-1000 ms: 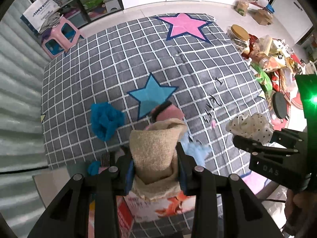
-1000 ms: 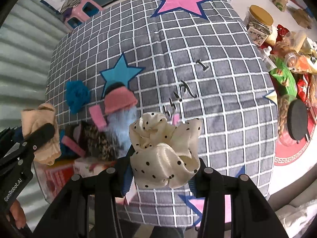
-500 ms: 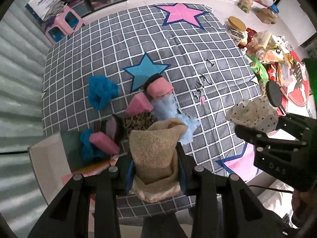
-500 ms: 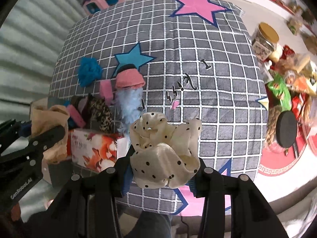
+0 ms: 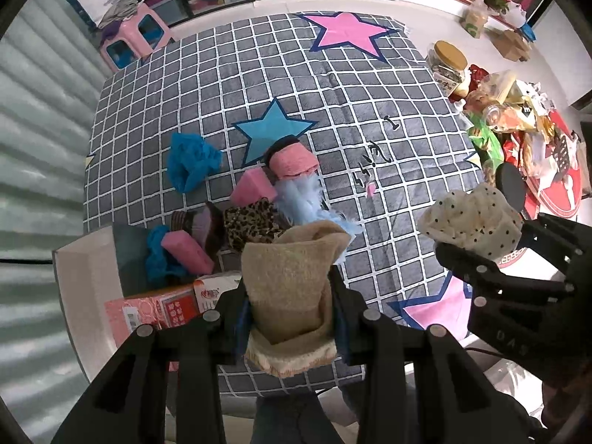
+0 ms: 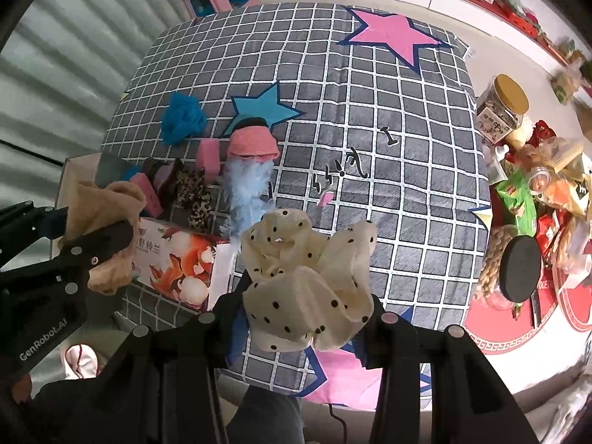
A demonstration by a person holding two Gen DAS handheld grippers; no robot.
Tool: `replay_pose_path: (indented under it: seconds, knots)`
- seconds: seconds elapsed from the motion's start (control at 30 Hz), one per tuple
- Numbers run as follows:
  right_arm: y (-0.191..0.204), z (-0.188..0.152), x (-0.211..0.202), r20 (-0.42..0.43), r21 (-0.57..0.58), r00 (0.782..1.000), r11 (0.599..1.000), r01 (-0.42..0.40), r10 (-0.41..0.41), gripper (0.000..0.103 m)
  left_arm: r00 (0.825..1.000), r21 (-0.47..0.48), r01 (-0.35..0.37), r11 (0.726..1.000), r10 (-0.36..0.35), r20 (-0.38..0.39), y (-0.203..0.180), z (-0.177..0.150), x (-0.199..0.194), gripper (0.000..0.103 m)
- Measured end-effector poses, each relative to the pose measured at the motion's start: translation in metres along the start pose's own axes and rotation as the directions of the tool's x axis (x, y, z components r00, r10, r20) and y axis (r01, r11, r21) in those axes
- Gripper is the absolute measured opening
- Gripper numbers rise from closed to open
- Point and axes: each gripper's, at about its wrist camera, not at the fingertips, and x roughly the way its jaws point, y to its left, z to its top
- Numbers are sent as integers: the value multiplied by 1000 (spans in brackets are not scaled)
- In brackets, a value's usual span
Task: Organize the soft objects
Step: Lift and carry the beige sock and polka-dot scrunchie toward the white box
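My left gripper [image 5: 290, 296] is shut on a tan fuzzy cloth [image 5: 292, 281], held high above the near edge of the grey checked mat [image 5: 333, 111]. The cloth also shows in the right wrist view [image 6: 107, 222]. My right gripper [image 6: 307, 314] is shut on a cream polka-dot scrunchie [image 6: 307, 277], also seen in the left wrist view [image 5: 473, 218]. On the mat lie a blue cloth [image 5: 190, 162], pink sponges [image 5: 253, 188], a pink hat [image 5: 292, 159], a light blue feathery piece [image 5: 303, 199] and a leopard-print item [image 5: 251, 222].
A red-printed tissue box [image 6: 174, 259] sits at the mat's near left edge beside a white tray [image 5: 88, 277]. Snack packets and jars [image 5: 510, 111] crowd the floor at the right. A pink stool [image 5: 133, 37] stands at the far left.
Both grippers have risen and pulled back from the mat, still holding their items. More of the pile, the tissue box and the white tray has come into view.
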Motion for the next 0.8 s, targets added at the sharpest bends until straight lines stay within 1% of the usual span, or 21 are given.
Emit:
replay_pose_path:
  seconds: [0.23, 0.4, 0.63, 0.8]
  knots:
    - [2, -2, -4, 7, -44, 1000, 999, 2, -2, 47, 1000, -23, -9, 1000, 10, 8, -3, -6, -4, 40]
    - [8, -4, -3, 7, -66, 1000, 998, 2, -2, 47, 1000, -47, -10, 999, 10, 9, 2, -17, -5, 40]
    - [29, -6, -6, 15, -99, 1000, 995, 14, -13, 47, 999, -79, -7, 997, 10, 32, 21, -27, -12, 40]
    - [49, -3, -7, 25, -106, 999, 994, 32, -29, 47, 999, -90, 0, 996, 5, 53, 43, -33, -15, 40]
